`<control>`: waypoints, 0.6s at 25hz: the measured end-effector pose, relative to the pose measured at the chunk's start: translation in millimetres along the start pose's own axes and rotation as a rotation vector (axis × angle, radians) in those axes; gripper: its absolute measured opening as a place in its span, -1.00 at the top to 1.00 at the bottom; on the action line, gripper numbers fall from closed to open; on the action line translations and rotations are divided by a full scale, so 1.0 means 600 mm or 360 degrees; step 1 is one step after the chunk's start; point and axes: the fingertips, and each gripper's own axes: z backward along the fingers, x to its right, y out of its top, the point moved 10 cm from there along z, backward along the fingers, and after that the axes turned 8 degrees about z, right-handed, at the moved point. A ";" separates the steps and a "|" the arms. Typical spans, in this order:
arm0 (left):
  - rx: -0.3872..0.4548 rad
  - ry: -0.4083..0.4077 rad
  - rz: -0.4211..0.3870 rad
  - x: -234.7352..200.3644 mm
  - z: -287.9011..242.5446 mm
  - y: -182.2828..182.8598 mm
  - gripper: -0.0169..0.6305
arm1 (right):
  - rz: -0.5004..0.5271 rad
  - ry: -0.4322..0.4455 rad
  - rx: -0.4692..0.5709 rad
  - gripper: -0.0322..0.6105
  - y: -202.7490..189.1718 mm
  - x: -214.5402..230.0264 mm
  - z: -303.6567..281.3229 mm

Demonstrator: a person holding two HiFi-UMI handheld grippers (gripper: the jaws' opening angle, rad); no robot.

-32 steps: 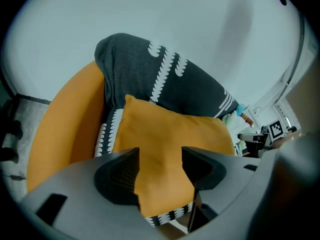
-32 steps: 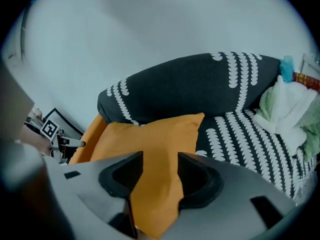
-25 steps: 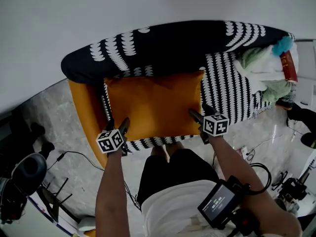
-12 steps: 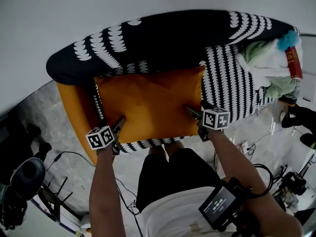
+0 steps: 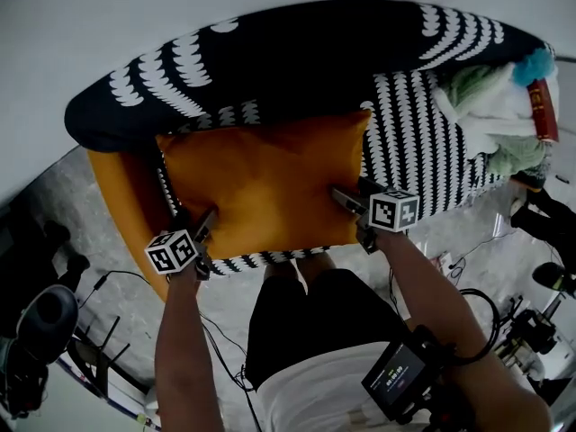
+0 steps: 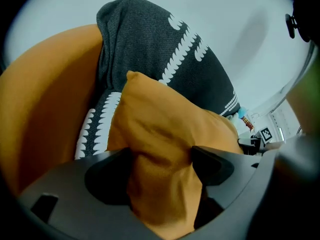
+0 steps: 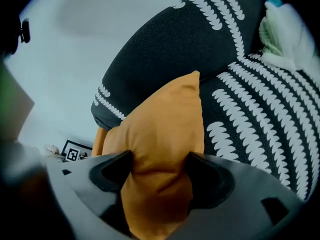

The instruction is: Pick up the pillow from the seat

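A long curved sofa (image 5: 297, 52), black fabric with white scalloped print and an orange end, bears the plump orange pillow (image 5: 265, 187) on its seat (image 5: 423, 142). The left gripper (image 5: 207, 219) and right gripper (image 5: 342, 196), jaws just closing, each pinch bunched pillow fabric. Crumpled cloths (image 5: 490, 106) lie to the right.

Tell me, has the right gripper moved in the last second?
Yes. Measured against the front edge of the striped seat, the right gripper has slid slightly inward, toward the backrest; its jaws have just been closing on the pillow.
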 end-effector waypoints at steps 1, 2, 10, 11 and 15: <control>-0.0008 -0.0001 -0.0013 -0.004 0.008 0.000 -0.25 | 0.0012 0.0027 -0.0010 -0.24 -0.003 -0.009 -0.003; -0.0015 -0.0002 -0.0028 -0.008 0.018 0.000 -0.16 | 0.0028 0.0048 -0.0022 -0.18 -0.004 -0.019 -0.006; -0.0007 -0.0017 -0.0019 -0.008 0.069 -0.003 0.54 | 0.0105 0.0117 -0.0067 0.18 -0.015 -0.063 -0.013; -0.0001 -0.0022 -0.0020 -0.004 0.071 -0.003 0.58 | 0.0110 0.0118 -0.0063 0.21 -0.014 -0.063 -0.010; 0.0024 -0.0048 -0.0035 0.032 0.057 -0.014 0.74 | 0.0116 0.0119 -0.0013 0.26 -0.015 -0.031 0.017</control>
